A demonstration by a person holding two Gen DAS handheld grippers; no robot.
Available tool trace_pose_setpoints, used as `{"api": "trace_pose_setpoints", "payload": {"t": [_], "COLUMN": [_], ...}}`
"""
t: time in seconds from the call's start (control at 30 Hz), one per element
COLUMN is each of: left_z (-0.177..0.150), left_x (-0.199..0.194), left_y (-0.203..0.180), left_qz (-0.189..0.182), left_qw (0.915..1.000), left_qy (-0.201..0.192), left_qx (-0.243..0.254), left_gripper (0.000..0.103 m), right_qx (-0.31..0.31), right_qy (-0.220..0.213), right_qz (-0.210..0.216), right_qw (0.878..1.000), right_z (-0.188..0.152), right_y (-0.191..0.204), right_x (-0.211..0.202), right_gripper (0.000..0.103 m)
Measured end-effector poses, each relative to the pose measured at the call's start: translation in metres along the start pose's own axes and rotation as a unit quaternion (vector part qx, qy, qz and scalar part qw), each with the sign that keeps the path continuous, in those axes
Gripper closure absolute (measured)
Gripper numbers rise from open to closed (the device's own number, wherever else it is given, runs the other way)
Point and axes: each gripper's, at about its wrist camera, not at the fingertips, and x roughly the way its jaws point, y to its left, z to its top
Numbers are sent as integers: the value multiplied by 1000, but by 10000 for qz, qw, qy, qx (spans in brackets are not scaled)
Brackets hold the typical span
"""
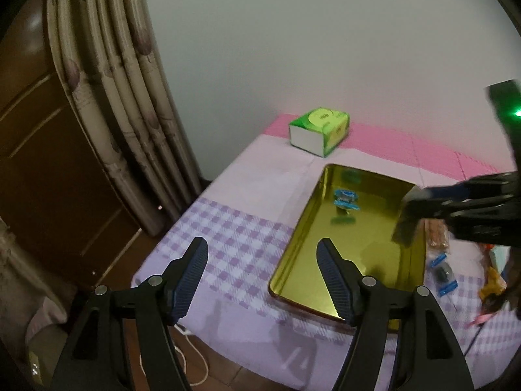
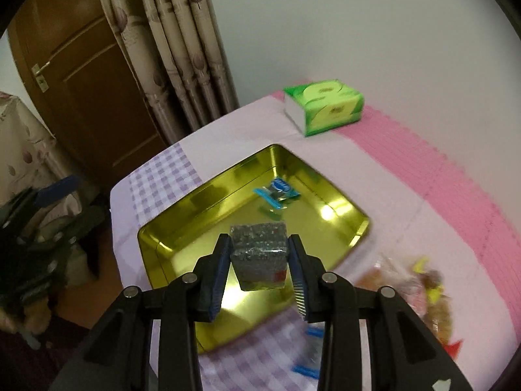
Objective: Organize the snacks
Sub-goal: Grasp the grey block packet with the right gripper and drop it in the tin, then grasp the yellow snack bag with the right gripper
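right gripper: clamped on a dark speckled bar; both pads press its sides, and it hangs above the tin in the centre of the right wrist view.
bar: grey-black with pale flecks, in clear wrap, tilted; in the left wrist view it shows blurred at the right edge, over the tin's right rim.
left gripper: jaws apart, nothing between them; it sits at the bottom centre of the left wrist view, over the cloth at the tin's left side.
tin: shallow, gold, rectangular, lying on the cloth in the middle of both views.
blue snack: small blue-wrapped packet lying inside the tin, towards its far end.
loose snacks: blurred heap of orange and yellow wrappers on the cloth, lower right of the right wrist view, outside the tin.
blue packets: lying on the cloth just beside the tin's right rim.
tissue box: green and white, upper right, beyond the tin, apart from it.
cloth: purple check with a pink band at the far edge.
curtain: upper left, beside a brown door.
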Motion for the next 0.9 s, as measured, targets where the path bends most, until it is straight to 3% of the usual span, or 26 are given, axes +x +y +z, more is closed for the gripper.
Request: {"api": "trace_pose_setpoints", "payload": {"t": [0.27,0.47,0.5,0.57,0.6,0.77,0.83,0.9], "left_z": [1,0,0,-1,-1,-2,-2,-2], "left_x": [-1,1,2,3,4,4,1,0], "left_y": [6,2,1,-1,-1,-3,-3,-5], "left_qz": [70,86,92,109,111,121,108,88], "left_qw": [9999,10000,9999,9999,9999,9999,9999,9999], "left_qy": [-74,-50,-48,-29,-19,-11,-28,-32], "left_qx": [-101,-10,7,51,62,99,98,115], "left_gripper": [28,27,27,27,27,27,27,26], "right_qx": [438,769,826,955,992,1304,1332,1304], "right_qy": [521,607,550,271,121,-975,-1383,-1523], "right_qz": [56,98,51,62,47,126,169,-7], "right_qw": [9977,9951,9951,9950,9950,9866,9812,9797], "right_z": [9,13,14,18,19,2,-25,-58], "right_y": [-6,-17,-18,-21,-22,-26,-22,-17], "right_x": [62,82,81,75,69,8,-25,-50], "right_gripper": [71,66,62,38,35,34,34,34]}}
